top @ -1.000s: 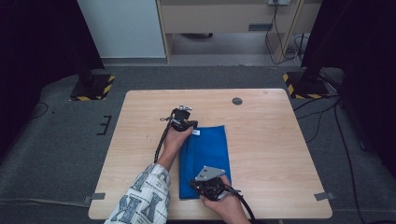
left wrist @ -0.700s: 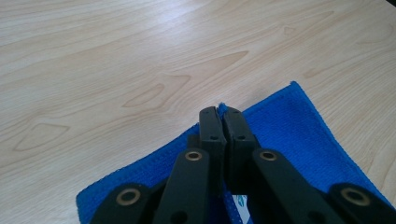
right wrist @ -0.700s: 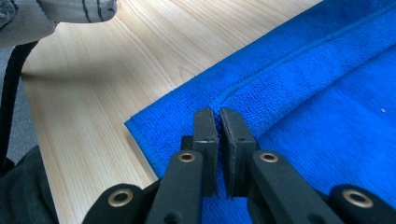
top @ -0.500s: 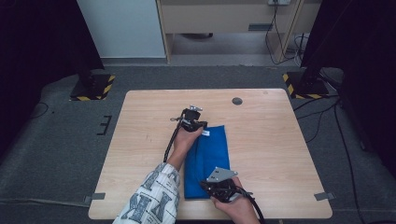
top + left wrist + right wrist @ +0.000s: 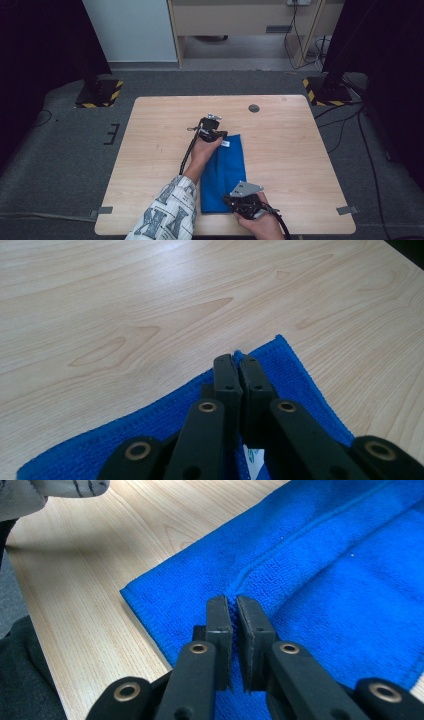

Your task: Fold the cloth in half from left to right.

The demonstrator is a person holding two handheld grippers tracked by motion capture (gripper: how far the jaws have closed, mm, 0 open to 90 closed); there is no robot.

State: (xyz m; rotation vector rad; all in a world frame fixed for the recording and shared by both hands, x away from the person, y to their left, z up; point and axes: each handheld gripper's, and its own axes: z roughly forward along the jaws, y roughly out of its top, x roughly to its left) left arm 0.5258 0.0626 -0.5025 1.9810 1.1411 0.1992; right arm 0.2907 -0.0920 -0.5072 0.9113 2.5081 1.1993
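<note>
A blue cloth (image 5: 226, 170) lies folded on the wooden table (image 5: 300, 150), long side running away from me. My left gripper (image 5: 220, 136) sits at the cloth's far end. In the left gripper view its jaws (image 5: 239, 362) are closed, with a sliver of the blue cloth (image 5: 305, 390) edge pinched at the tips. My right gripper (image 5: 229, 200) is at the near end. In the right gripper view its jaws (image 5: 232, 605) are closed on a raised ridge of the blue cloth (image 5: 325, 555). A small white label (image 5: 225, 143) shows by the far edge.
A dark round grommet (image 5: 254, 108) sits in the table near its far edge. A patterned sleeve (image 5: 167, 212) comes in from the bottom left of the cloth. Black stands with striped bases (image 5: 99, 93) flank the table on the grey floor.
Both grippers have shifted to the right with the cloth's edge in them. The cloth's visible left part has narrowed as the layer folds over.
</note>
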